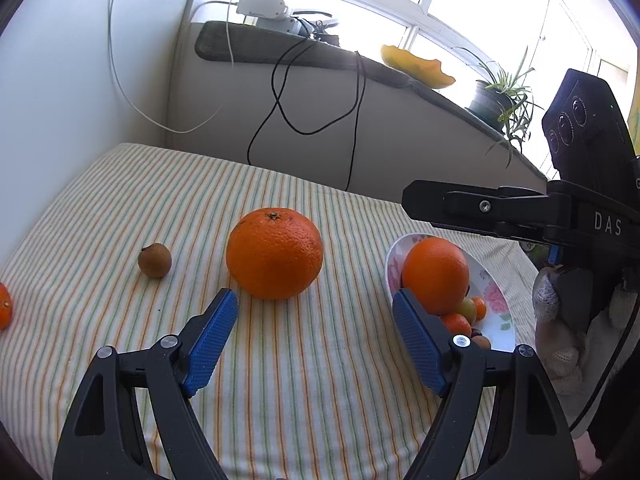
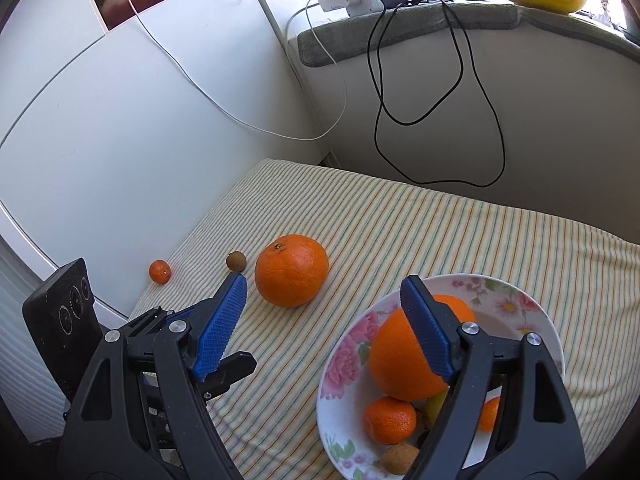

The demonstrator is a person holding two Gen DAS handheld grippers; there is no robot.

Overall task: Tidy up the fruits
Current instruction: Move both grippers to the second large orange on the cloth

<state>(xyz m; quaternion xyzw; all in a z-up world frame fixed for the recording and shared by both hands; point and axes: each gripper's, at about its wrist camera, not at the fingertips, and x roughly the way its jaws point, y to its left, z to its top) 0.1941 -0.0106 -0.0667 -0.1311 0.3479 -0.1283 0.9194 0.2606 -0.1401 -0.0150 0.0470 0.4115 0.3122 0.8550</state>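
A large orange (image 1: 274,253) (image 2: 291,270) lies on the striped cloth (image 1: 300,380), just beyond the tips of my left gripper (image 1: 315,300), which is open and empty. To its left lie a small brown fruit (image 1: 155,260) (image 2: 236,261) and a mandarin (image 1: 4,305) (image 2: 160,271). A floral bowl (image 1: 500,320) (image 2: 520,300) on the right holds another orange (image 1: 435,276) (image 2: 400,360), a mandarin (image 2: 390,420) and several small fruits. My right gripper (image 2: 325,284) hovers open and empty, with its right finger over the bowl.
A white wall panel (image 2: 120,140) borders the cloth on the left. Behind it, a sill with a grey mat (image 1: 248,46) carries a white adapter (image 1: 262,5), hanging black cables (image 1: 280,108), a yellow dish (image 1: 416,65) and a potted plant (image 1: 496,100).
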